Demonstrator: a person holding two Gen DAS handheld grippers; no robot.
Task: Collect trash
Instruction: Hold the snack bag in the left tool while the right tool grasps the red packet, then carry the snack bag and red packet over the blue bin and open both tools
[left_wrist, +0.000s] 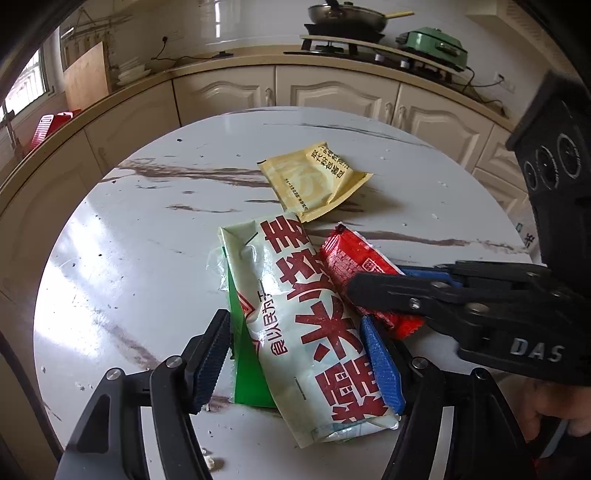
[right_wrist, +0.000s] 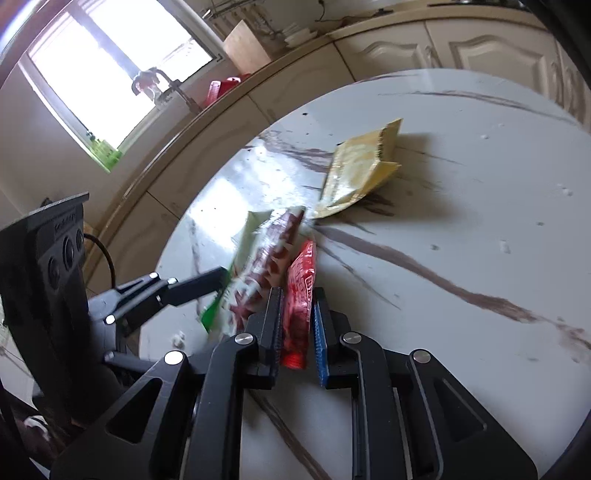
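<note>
Trash lies in a loose cluster on the round marbled table (left_wrist: 110, 258): a large white wrapper with red lettering (left_wrist: 310, 317), a small red wrapper (left_wrist: 354, 262) tucked against its right side, and a yellow packet (left_wrist: 314, 181) a little beyond them. The left gripper (left_wrist: 295, 362) straddles the near end of the white wrapper, its jaws set wide; the blurred edge makes it hard to tell whether the pads press on it. The right gripper (right_wrist: 297, 332) stands narrow around the red wrapper, which sits between the fingers with a slim gap on the blue-pad side.
</note>
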